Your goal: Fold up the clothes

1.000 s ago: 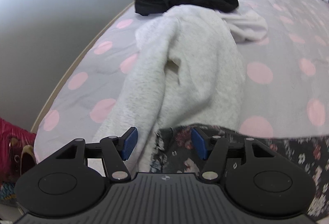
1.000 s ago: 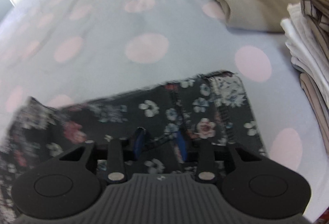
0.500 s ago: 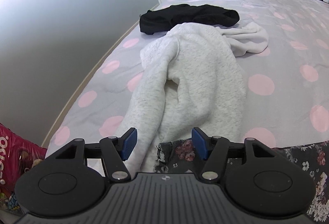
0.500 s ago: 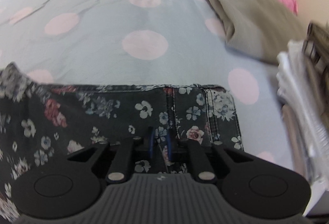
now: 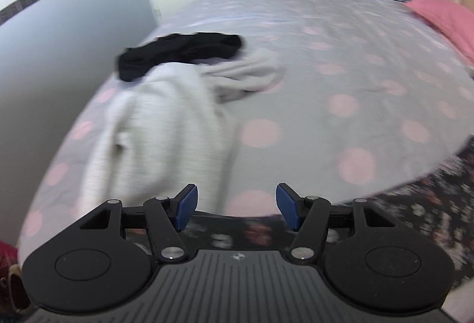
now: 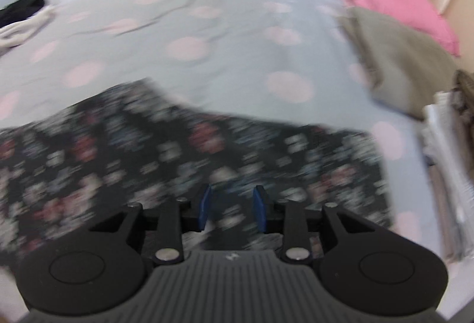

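Since earlier: right gripper [image 6: 231,210] jaws just opened, off floral garment [image 6: 124,151] at lower frame; left gripper [image 5: 234,210] wide, empty. Thin, limp, light; take hold at hem corners

Left gripper [image 5: 236,210]: jaws wide apart, nothing between pads.
Floral garment [image 5: 429,204]: dark, blurred, lower right, edge beneath gripper.
White sweatshirt [image 5: 160,130]: crumpled, left of centre.
Black garment [image 5: 177,53]: beyond sweatshirt, touching it.
Bedspread [image 5: 340,71]: grey, pink dots.
Pink pillow [image 5: 444,18]: far right.
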Action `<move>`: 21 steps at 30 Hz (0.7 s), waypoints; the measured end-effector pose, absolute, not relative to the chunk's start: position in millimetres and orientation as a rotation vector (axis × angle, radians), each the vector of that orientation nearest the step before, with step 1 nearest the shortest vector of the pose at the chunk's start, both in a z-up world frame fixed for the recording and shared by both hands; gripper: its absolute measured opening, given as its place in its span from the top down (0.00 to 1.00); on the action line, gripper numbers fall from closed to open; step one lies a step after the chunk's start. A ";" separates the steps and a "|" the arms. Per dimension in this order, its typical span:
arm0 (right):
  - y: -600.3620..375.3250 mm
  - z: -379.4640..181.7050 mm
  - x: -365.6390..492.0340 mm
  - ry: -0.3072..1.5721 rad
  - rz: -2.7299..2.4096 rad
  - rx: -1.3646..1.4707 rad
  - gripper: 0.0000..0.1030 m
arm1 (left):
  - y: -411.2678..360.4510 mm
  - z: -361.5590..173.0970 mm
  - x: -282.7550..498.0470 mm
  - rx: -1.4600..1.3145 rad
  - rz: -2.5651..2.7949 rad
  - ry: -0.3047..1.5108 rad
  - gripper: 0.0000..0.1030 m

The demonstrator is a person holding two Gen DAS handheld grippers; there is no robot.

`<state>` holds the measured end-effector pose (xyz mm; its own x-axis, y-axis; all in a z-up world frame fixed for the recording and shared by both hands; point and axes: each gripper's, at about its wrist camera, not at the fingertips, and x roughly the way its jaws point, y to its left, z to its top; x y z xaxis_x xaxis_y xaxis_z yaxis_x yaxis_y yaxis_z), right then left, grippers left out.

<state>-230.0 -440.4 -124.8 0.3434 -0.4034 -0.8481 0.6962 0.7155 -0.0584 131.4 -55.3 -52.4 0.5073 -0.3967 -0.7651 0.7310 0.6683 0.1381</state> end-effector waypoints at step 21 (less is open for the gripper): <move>-312.2 -173.3 -192.4 1.062 -0.364 0.286 0.67 | -132.8 -176.4 -32.8 0.726 -1.065 0.991 0.48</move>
